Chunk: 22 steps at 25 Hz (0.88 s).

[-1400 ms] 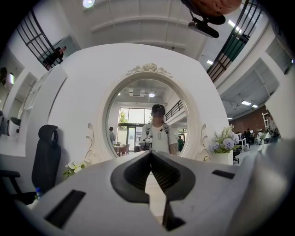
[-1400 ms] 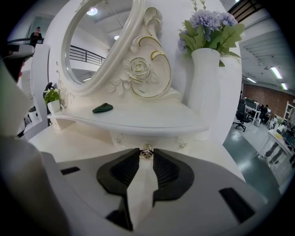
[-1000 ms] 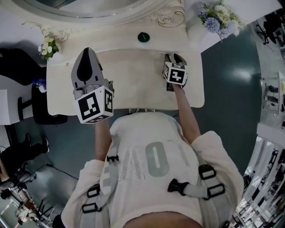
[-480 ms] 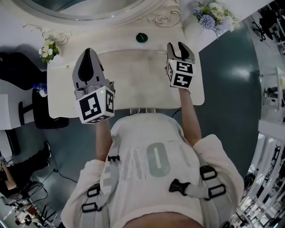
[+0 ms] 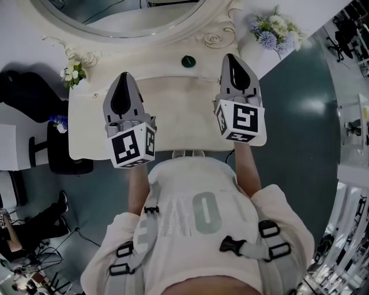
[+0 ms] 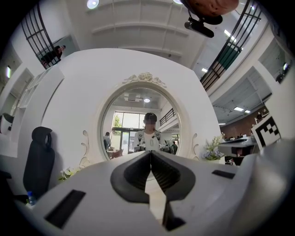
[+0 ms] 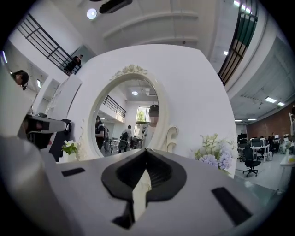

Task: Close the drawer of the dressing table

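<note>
Below and behind the left gripper [image 5: 123,78] and right gripper [image 5: 232,59], at the desk's [image 5: 179,115] near edge, the drawer [image 5: 187,153] shows only a sliver and seems pushed in. The left gripper is pressed together, empty. The right gripper's jaws have just closed on nothing. The drawer is likely rigid and free-sliding, so push squarely on its flat front.

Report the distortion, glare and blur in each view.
Head view: dim and flat-lit, wide lens bows the dressing table edges. Left gripper view: fisheye with black corners, ceiling lamp flares, a mosaic patch covers the face in the mirror. Right gripper view: same fisheye, ceiling lamp flares, railing bars curve.
</note>
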Tool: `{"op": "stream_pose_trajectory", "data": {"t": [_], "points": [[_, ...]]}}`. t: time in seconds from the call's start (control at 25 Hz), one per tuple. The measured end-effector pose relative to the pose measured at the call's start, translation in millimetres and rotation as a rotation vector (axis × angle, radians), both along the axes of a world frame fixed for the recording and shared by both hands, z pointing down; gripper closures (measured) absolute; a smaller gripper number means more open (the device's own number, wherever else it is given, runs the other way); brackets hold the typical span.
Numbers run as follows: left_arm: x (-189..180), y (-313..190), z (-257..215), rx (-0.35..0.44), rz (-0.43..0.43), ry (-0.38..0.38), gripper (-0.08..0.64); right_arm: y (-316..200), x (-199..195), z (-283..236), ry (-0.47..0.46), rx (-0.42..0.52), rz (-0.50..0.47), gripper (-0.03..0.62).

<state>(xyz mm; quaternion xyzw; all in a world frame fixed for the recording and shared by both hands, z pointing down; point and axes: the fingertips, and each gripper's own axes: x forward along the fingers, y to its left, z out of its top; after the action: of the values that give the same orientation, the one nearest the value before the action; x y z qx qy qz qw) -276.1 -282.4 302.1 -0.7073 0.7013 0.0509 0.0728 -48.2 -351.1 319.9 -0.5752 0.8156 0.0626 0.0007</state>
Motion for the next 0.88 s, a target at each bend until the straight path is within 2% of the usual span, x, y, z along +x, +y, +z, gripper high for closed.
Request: {"op": "stream_pose_trajectory", "data": {"t": [0.16,0.36,0.88], "points": [[0.2,2.1,-1.9,0.008,0.004,0.002,0.540,10.8,-13.3,-8.8,0.016,0.039,-0.036,0.583],[-0.5,6.9,-2.3,0.012,0.006,-0.002,0.540,21.5,-23.4,-8.4,-0.026,0.015,-0.080,0.583],[1.1,9.1,-6.4,0.021,0.010,-0.010,0.540,25.5,-22.3,-8.7,-0.030,0.010,-0.082,0.583]]}}
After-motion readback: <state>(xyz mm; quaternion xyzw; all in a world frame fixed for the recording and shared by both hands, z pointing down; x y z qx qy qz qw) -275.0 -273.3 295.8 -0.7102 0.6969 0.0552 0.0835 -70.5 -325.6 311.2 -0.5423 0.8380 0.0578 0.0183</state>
